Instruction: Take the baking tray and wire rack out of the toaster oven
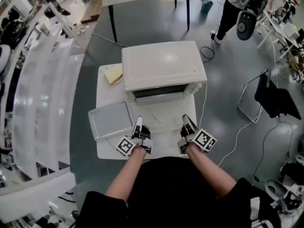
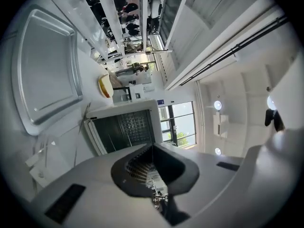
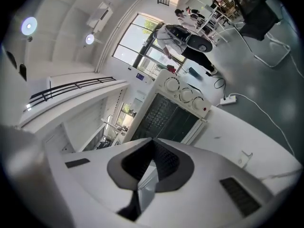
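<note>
Worktop [image 1: 164, 127]: white, carrying all items below.

Toaster oven [image 1: 164, 65]: white, standing at the back of the worktop with its front towards me. Its door [image 1: 156, 93] has dark glass and appears closed. A grid pattern shows in the glass in both gripper views, but I cannot tell whether it is the wire rack. Three knobs [image 3: 186, 93] sit beside the door.

Baking tray [image 1: 110, 120]: outside the oven, lying flat and empty on the left side of the worktop, forward and left of the door, its outer side at the worktop's left edge.

Left tongs [image 1: 138, 121]: in my left hand, over the front of the worktop, just beside the tray's near right corner and pointing towards the oven. Jaws pressed together, nothing between them.

Right tongs [image 1: 186, 121]: in my right hand, over the front right of the worktop, well apart from the tray. Jaws pressed together, nothing held.

Yellow pad [image 1: 114, 74]: on the worktop against the oven's left side, behind the tray.
</note>
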Motion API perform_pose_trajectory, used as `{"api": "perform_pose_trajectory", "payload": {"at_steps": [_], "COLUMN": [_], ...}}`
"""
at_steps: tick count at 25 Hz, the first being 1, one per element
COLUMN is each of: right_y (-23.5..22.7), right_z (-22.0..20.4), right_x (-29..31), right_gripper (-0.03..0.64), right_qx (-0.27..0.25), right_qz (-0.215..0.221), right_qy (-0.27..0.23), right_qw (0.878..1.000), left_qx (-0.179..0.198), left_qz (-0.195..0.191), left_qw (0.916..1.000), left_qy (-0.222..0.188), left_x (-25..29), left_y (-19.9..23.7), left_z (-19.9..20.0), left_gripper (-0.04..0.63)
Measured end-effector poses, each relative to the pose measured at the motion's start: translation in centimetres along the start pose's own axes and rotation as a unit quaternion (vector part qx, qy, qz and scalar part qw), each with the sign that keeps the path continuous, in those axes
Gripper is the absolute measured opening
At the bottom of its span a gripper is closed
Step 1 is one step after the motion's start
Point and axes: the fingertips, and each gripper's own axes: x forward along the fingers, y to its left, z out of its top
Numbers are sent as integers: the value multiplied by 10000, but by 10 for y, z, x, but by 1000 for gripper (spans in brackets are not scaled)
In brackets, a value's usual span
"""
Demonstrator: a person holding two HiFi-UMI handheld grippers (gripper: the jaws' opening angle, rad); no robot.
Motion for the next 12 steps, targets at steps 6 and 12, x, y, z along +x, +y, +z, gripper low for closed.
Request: {"api": "perform_pose_trajectory", "payload": {"at_steps": [6,12], "right_y": [-9,-26], "right_z": [19,47], "right_x": [21,62], "right_gripper": [23,26], "right_qx": [38,242], "right_qz": [121,155], "right_qy": [137,118], "right_qw": [9998,9995], "left_qx": [9,285], "left_qz": [389,887], "left_qw": [9991,9950], "left_qy": [-183,-348], "left_x": [37,75], "left_y": [25,59], "left_z": [-12,-9], "left_gripper": [23,25]}}
